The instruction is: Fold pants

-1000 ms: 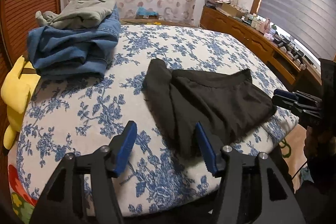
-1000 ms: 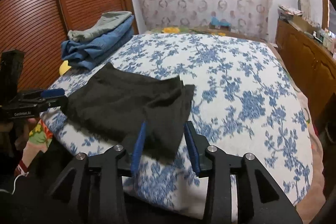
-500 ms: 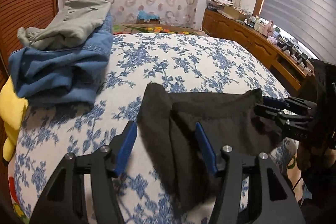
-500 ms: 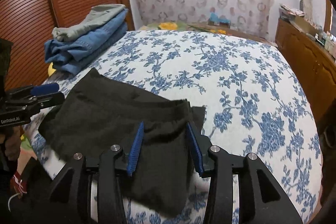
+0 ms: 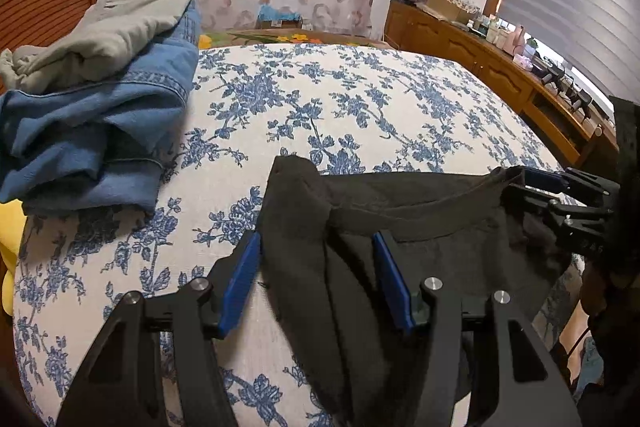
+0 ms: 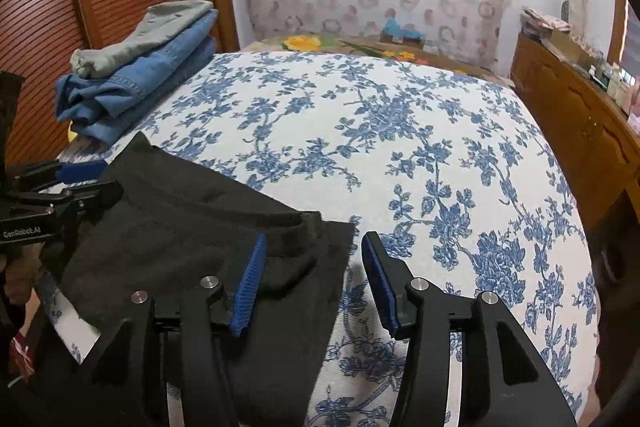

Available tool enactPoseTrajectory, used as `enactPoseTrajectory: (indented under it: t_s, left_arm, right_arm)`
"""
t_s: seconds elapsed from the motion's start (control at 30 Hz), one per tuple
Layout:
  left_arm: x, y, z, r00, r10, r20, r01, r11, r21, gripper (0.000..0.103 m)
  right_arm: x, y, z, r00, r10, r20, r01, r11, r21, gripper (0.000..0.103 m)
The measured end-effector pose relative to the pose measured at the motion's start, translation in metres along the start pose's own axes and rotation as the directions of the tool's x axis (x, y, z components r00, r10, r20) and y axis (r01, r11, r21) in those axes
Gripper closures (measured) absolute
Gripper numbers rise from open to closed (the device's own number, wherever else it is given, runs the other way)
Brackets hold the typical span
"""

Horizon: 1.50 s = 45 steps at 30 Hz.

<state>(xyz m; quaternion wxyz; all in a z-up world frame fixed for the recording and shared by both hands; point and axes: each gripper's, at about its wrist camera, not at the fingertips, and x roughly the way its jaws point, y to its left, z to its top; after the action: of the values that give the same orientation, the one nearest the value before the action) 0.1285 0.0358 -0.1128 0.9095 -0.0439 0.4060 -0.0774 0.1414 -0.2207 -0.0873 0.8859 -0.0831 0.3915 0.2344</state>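
Observation:
Black pants (image 5: 420, 227) lie folded on the near edge of the blue-flowered bed (image 5: 340, 107); they also show in the right wrist view (image 6: 192, 227). My left gripper (image 5: 316, 275) is open, its blue pads straddling the pants' left folded edge just above the cloth. My right gripper (image 6: 312, 275) is open over the pants' right corner at the waistband. Each gripper shows from the side in the other view: the right one (image 5: 560, 191) and the left one (image 6: 72, 183), both at the pants' ends.
A stack of blue jeans (image 5: 100, 131) with a grey-green garment (image 5: 120, 27) on top lies at the bed's far left. A yellow thing (image 5: 10, 227) sits at the left edge. A wooden sideboard (image 5: 500, 75) with clutter runs along the right.
Both grippers have moved forward and down onto the pants, from hovering off the bed's edge to straddling the cloth's two ends. Both stay open.

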Motion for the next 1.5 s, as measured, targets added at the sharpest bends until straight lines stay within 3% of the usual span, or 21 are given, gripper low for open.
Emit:
enactPoseTrajectory:
  t_s: [0.37,0.8,0.93,1.1,1.2,1.5]
  left_arm:
    - [0.002,0.002,-0.002,1.000,-0.009,0.012,0.009,1.000,0.006,0.045]
    - [0.003,0.002,-0.002,1.000,-0.010,0.012,0.010,1.000,0.005,0.045]
    - [0.003,0.003,-0.002,1.000,-0.014,0.012,0.014,1.000,0.002,0.045]
    - [0.001,0.005,0.001,0.999,-0.034,-0.008,0.034,0.999,-0.006,0.045]
    - [-0.008,0.007,0.010,0.997,-0.070,0.020,0.070,0.998,0.001,0.045]
    - [0.014,0.009,0.026,0.990,-0.095,-0.105,0.104,0.991,0.084,0.045]
  right_arm:
    - [-0.005,-0.012,-0.009,1.000,-0.015,-0.020,0.015,1.000,0.007,0.051]
    - [0.011,-0.006,0.000,0.997,0.049,-0.062,-0.051,0.998,-0.024,0.050]
    - [0.015,-0.002,0.002,0.995,0.081,-0.059,-0.083,0.996,-0.042,0.062]
    - [0.015,-0.003,0.000,0.994,0.093,-0.053,-0.096,0.995,-0.041,0.063]
    - [0.016,0.000,0.000,0.995,0.083,-0.053,-0.086,0.995,-0.059,0.062]
    - [0.016,-0.001,-0.001,0.995,0.089,-0.050,-0.092,0.995,-0.049,0.062]
